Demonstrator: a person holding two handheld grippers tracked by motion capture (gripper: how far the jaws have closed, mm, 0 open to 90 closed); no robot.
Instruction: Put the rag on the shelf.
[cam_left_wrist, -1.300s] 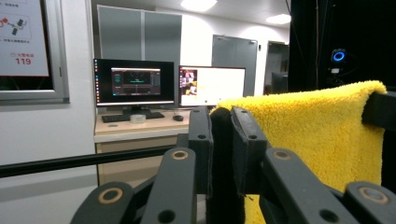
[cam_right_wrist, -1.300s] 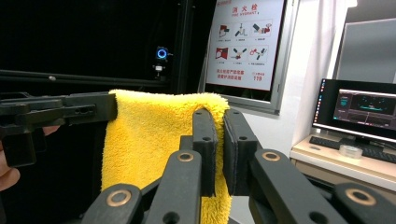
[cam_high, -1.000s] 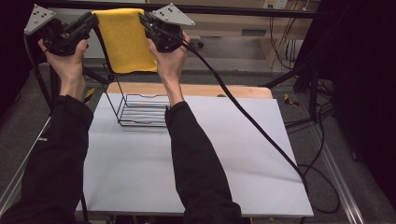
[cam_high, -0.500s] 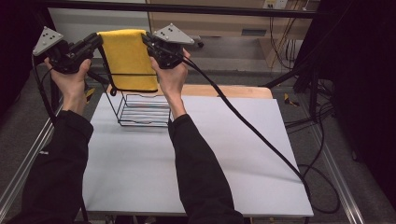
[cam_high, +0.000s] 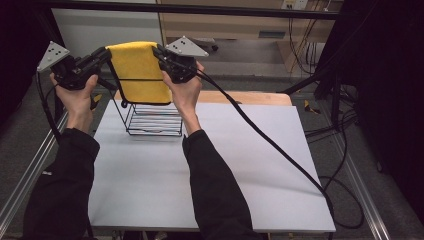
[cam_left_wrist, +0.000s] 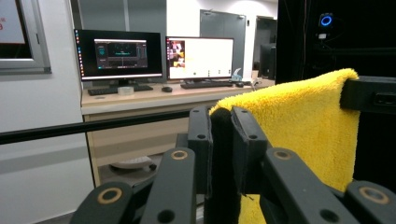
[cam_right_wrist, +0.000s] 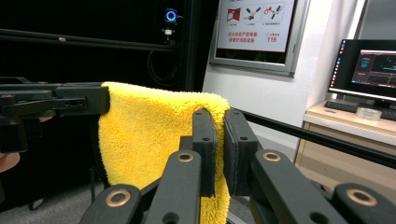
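A person held a yellow cloth (cam_high: 140, 70) up in the air, stretched flat between two grippers. The left gripper (cam_high: 106, 54) pinched the cloth's top left corner, and the right gripper (cam_high: 159, 52) pinched its top right corner. Both sets of jaws were squeezed tight on the cloth (you could see yellow fluff poking out between the black jaws in each gripper view).

The cloth hung straight down from the two corners. Its bottom edge was just above a black wire rack (cam_high: 152, 119), and part of the cloth hid the top of the rack in the high view. Whether the cloth touched the rack could not be told.

The rack stood on the white worktop (cam_high: 250, 170), near the far edge and toward the left side. A wooden board (cam_high: 250, 97) lay just behind it along the far edge.

In the left gripper view, the cloth (cam_left_wrist: 303, 126) ran off to the right, where the other gripper held it. In the right gripper view, the cloth (cam_right_wrist: 144, 135) ran off to the left.
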